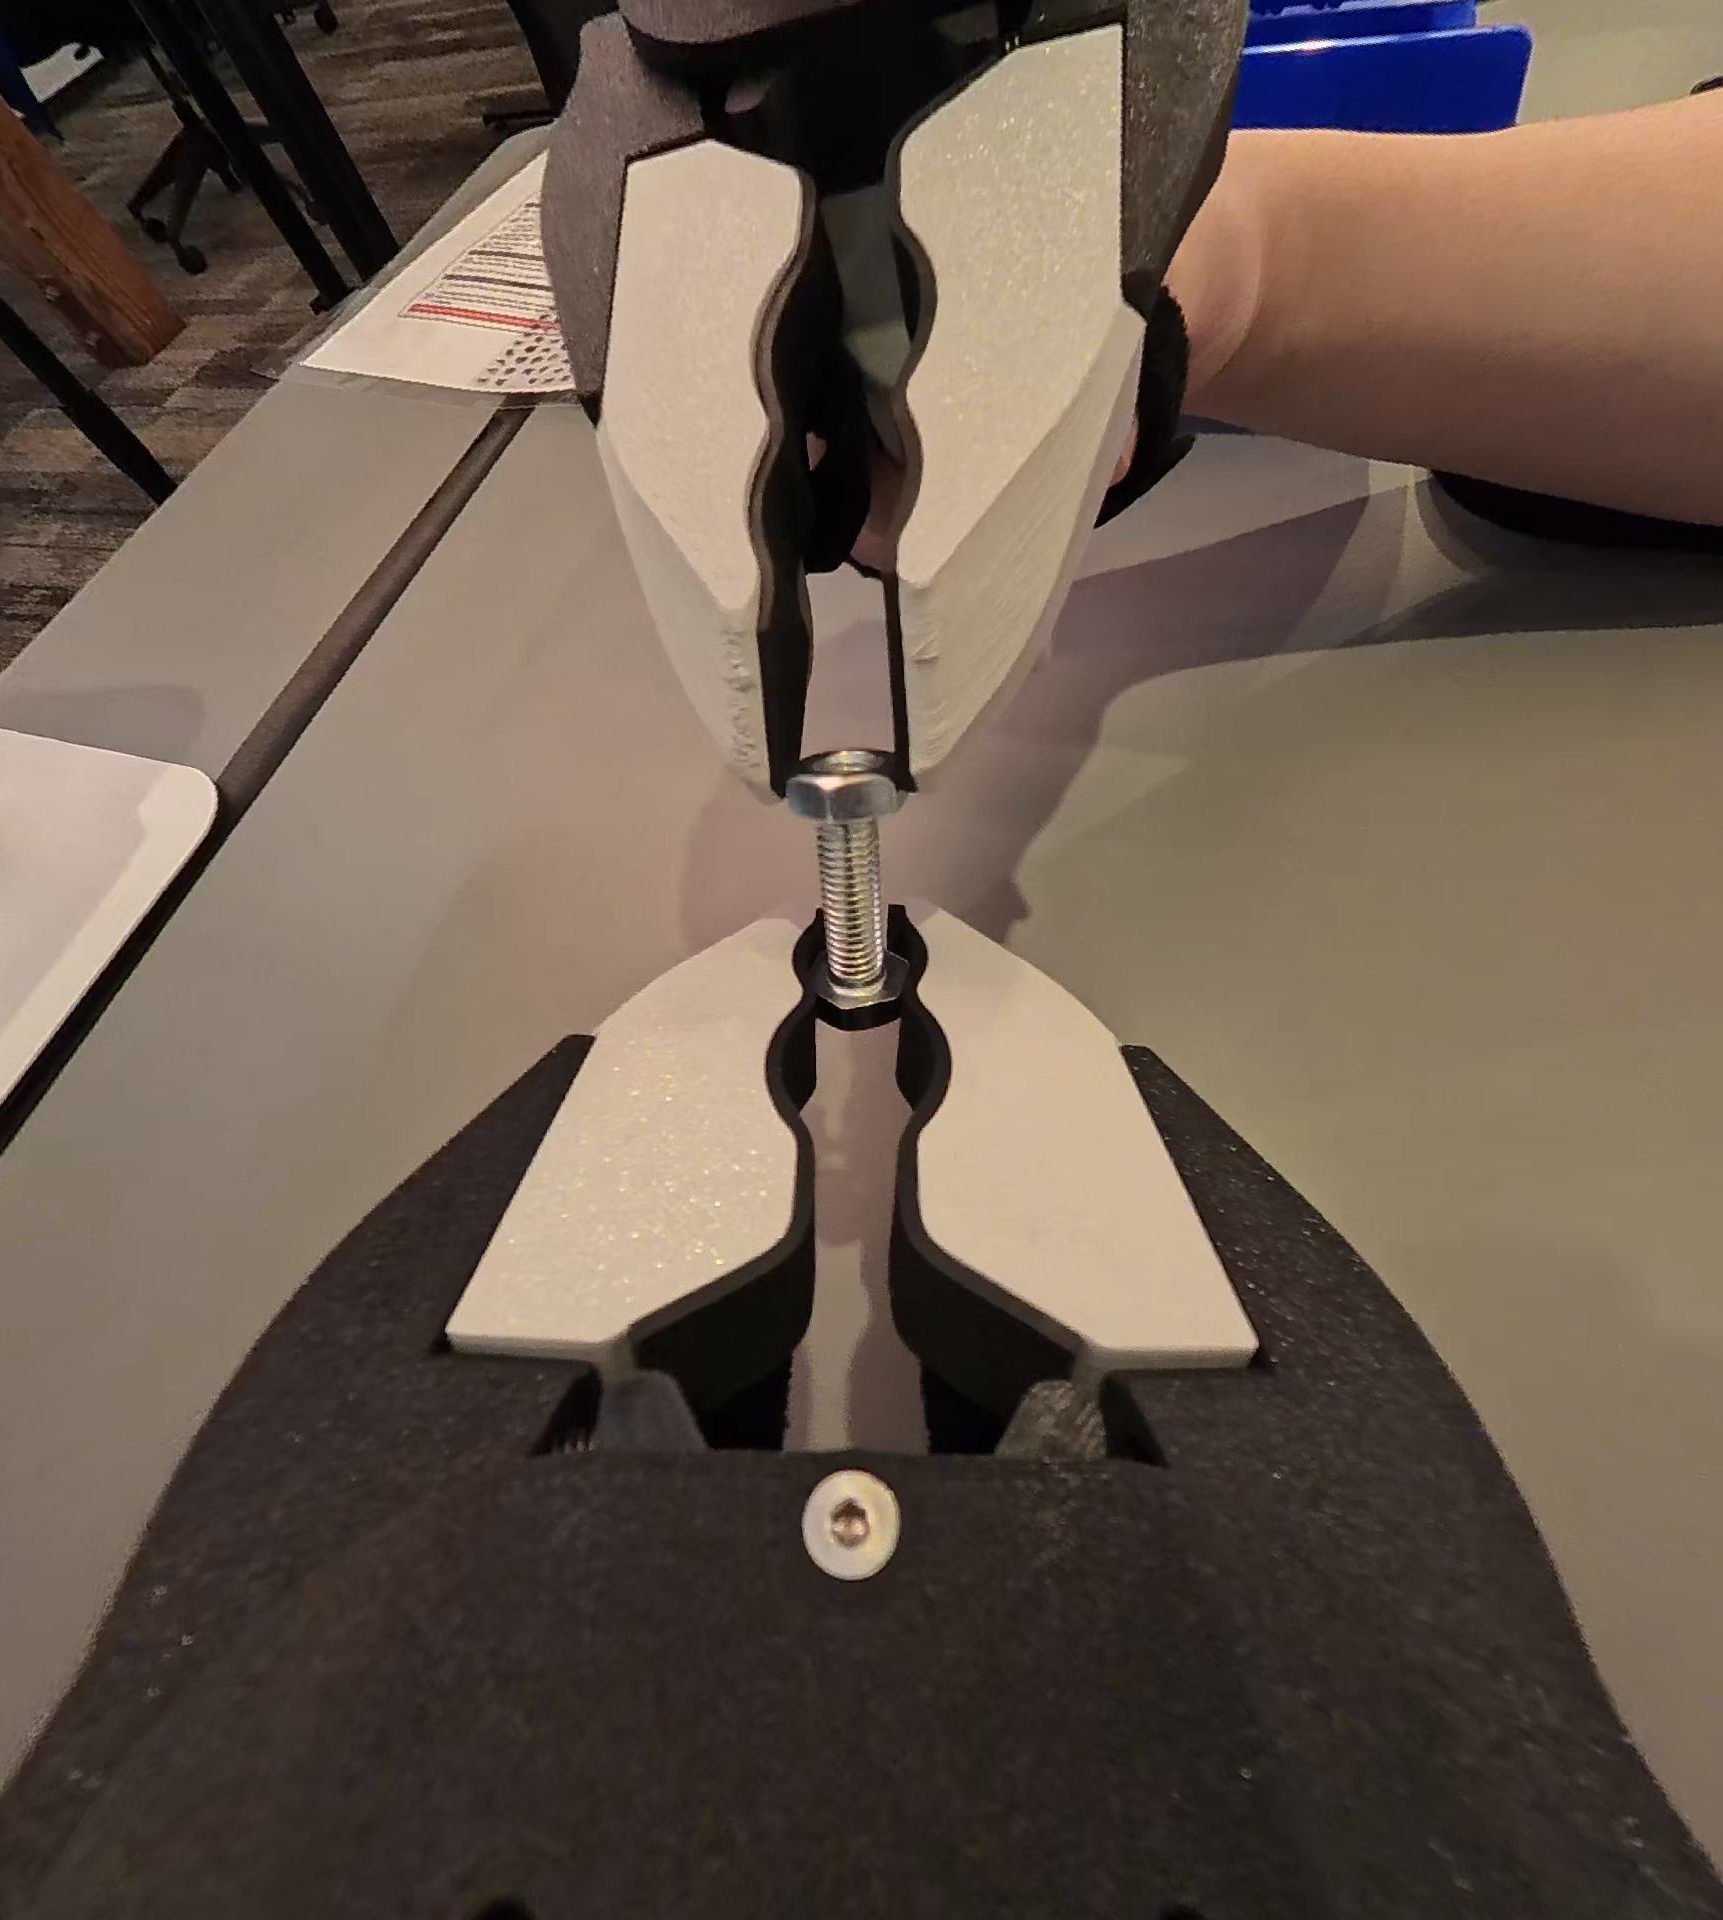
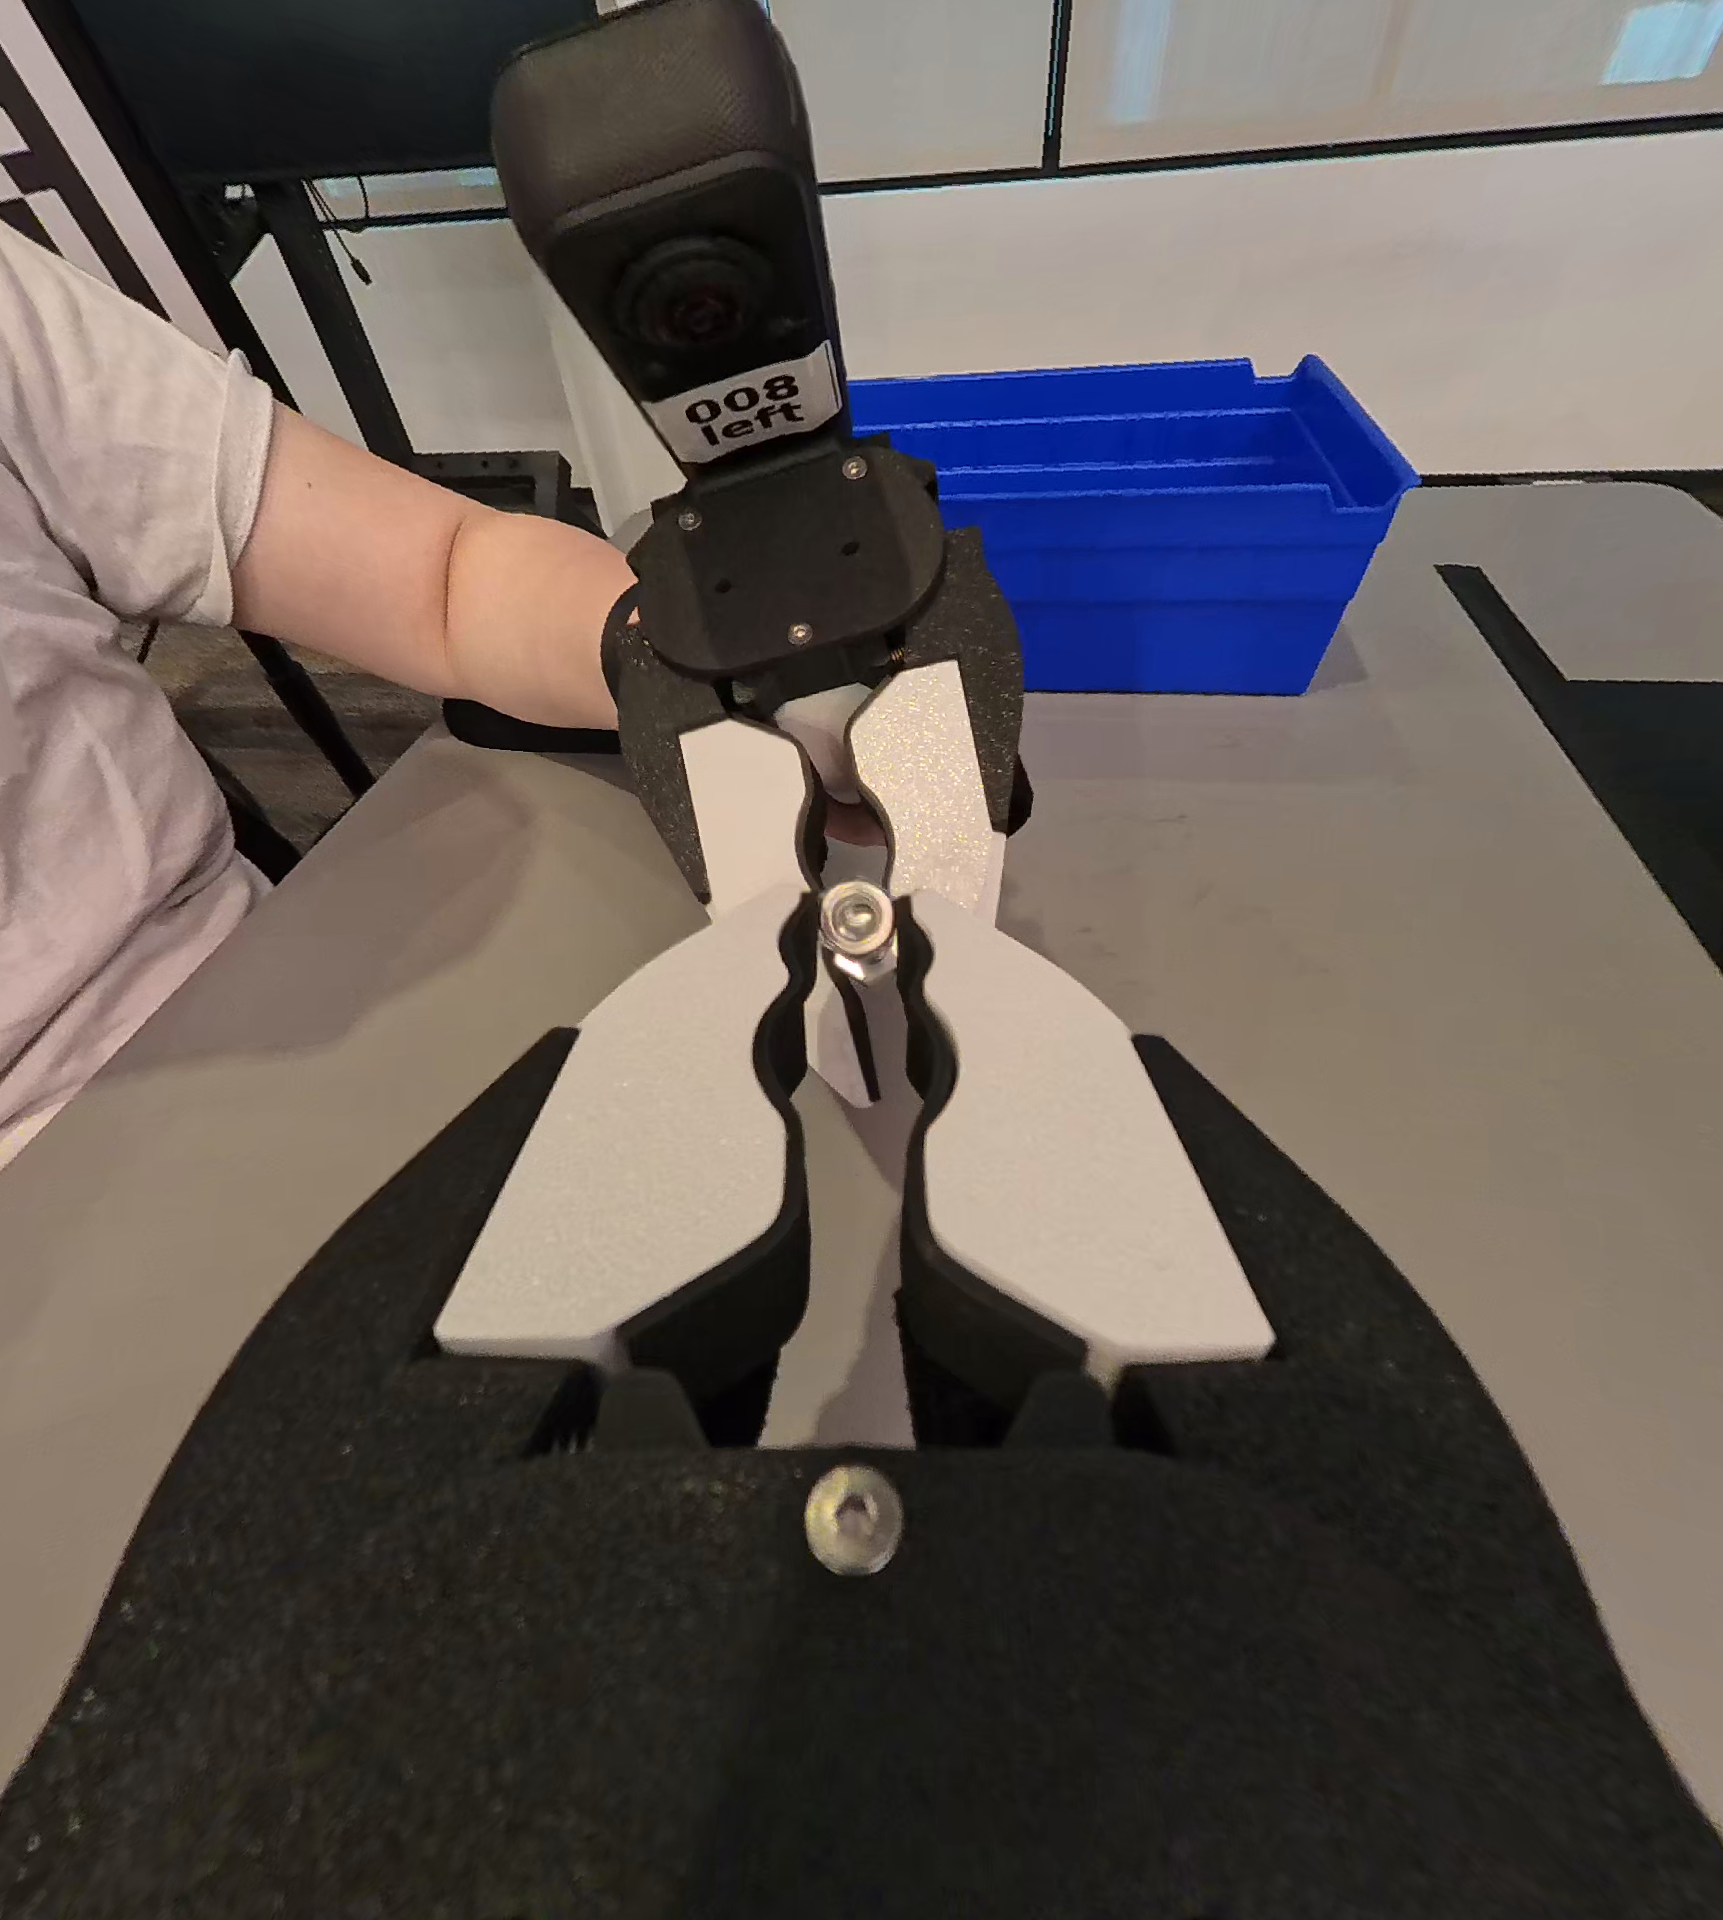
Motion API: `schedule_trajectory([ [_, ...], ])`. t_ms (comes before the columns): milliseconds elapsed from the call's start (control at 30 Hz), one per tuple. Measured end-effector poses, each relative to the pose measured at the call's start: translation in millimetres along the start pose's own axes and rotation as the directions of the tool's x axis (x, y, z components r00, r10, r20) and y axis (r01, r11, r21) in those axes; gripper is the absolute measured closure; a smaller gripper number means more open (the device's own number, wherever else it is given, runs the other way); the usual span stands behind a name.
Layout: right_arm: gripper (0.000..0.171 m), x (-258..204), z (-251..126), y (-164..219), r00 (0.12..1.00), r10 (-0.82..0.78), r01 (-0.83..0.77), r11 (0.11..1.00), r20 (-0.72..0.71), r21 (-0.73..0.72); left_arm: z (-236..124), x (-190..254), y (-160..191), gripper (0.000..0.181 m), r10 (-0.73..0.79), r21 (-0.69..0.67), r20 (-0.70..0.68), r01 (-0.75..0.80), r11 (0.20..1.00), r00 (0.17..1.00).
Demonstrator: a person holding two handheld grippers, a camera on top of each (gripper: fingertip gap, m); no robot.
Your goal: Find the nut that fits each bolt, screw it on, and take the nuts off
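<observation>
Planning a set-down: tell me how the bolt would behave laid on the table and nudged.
The bolt looks like rigid bright metal, likely heavy for its size and unbending. Its round threaded shank would probably roll on the smooth table, curving around its wider end.

Blue bin (image 2: 1148, 540) on grey table (image 2: 1356, 987) (far edge), white tray (image 1: 57, 883), printed sheet (image 1: 452, 312) beyond.
</observation>
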State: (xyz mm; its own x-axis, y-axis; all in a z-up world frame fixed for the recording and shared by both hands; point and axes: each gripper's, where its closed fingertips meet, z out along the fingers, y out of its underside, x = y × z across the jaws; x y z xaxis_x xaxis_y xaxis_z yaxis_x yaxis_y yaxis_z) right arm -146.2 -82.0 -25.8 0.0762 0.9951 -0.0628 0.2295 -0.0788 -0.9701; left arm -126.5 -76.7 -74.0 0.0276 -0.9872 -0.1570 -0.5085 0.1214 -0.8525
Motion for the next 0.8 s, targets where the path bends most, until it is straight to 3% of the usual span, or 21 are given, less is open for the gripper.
schedule_trajectory([
  [200,0.158,-1,1,1,1.0,-0.028,0.028,0.999,-0.008,-0.02,0,2,1,0.171,0.003,-0.014,-0.01,-0.003,1.0,1.0],
  [567,0.158,-9,4,21,0.985,-0.17,0.162,0.958,-0.014,-0.237,7,10,19,0.171,0.098,-0.139,-0.031,-0.101,0.985,0.995],
  [800,0.158,-15,2,24,0.972,-0.233,0.225,0.924,0.012,-0.31,8,16,18,0.171,0.162,-0.137,-0.055,-0.168,0.976,0.985],
])
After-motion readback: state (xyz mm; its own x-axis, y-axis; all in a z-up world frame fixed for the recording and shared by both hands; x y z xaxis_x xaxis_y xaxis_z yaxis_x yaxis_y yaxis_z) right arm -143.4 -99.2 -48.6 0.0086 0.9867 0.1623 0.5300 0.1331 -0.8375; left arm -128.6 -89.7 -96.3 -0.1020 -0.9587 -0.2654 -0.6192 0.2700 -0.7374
